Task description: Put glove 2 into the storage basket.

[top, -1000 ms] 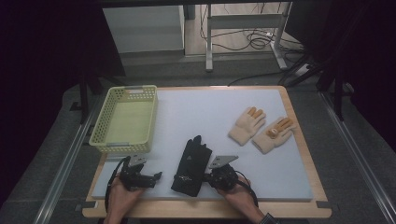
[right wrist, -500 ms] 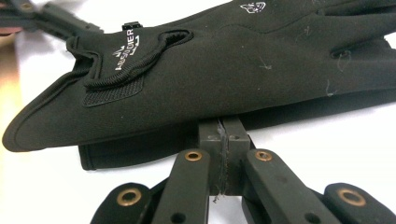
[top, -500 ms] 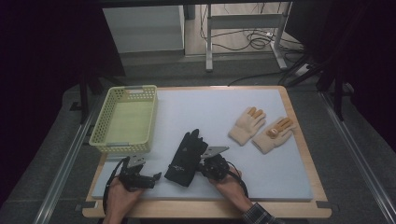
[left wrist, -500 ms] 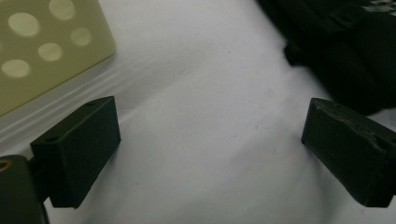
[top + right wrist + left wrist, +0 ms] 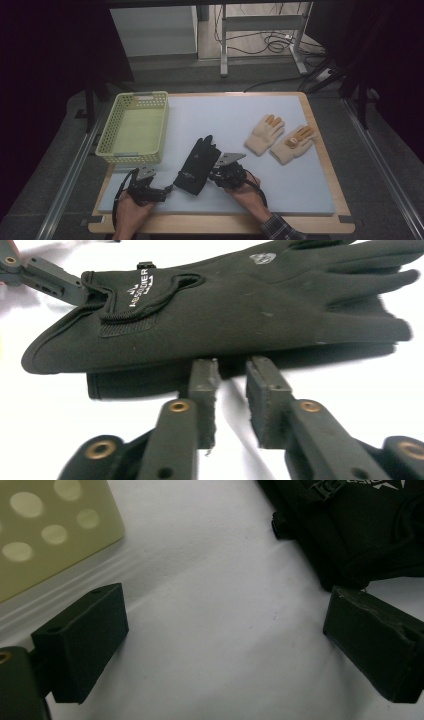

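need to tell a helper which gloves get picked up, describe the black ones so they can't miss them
Start at the yellow-green basket on the left of the white mat. Just right of its near corner, towards the front edge, the black gloves lie stacked between the two grippers. They are the only dark pair; the tan gloves lie farther right.

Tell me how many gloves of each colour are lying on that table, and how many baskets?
Black gloves: 2, stacked as a pair
Tan gloves: 2, one beside the other
Yellow-green basket: 1
Total: 5 things
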The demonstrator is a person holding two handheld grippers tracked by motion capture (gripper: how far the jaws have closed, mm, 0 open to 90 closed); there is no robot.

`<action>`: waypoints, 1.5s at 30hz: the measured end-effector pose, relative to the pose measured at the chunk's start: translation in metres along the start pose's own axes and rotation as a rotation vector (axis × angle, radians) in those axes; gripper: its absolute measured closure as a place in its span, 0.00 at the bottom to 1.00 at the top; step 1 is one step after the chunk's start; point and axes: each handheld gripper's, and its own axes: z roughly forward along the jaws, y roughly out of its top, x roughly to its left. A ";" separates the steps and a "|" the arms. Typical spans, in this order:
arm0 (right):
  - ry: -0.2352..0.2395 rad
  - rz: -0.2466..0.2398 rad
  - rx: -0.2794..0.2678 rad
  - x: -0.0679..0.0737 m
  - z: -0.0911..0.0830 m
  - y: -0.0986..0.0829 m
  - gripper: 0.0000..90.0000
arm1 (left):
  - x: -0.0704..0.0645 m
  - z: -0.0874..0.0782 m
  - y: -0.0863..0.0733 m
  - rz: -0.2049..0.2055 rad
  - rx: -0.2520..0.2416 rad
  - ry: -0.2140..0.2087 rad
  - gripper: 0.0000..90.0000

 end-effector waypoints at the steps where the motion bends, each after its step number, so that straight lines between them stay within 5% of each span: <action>1: -0.013 -0.002 -0.004 -0.002 -0.005 -0.001 0.72 | 0.000 0.000 0.000 -0.001 -0.001 0.001 0.04; 8: -0.073 0.018 -0.012 -0.020 -0.030 -0.012 0.48 | -0.001 0.000 0.000 -0.004 -0.003 0.005 0.04; 16: -0.140 0.060 -0.003 -0.048 -0.054 -0.034 0.34 | -0.001 0.000 0.000 -0.004 0.000 0.006 0.04; 27: -0.183 0.100 0.025 -0.067 -0.065 -0.062 0.27 | 0.000 0.000 0.003 0.001 0.016 -0.001 0.04; 32: -0.196 0.081 0.037 -0.065 -0.064 -0.062 0.24 | 0.000 -0.001 0.005 -0.012 0.027 -0.001 0.06; 45: -0.197 0.079 0.035 -0.064 -0.064 -0.063 0.24 | -0.003 -0.016 0.025 -0.028 0.014 -0.079 0.03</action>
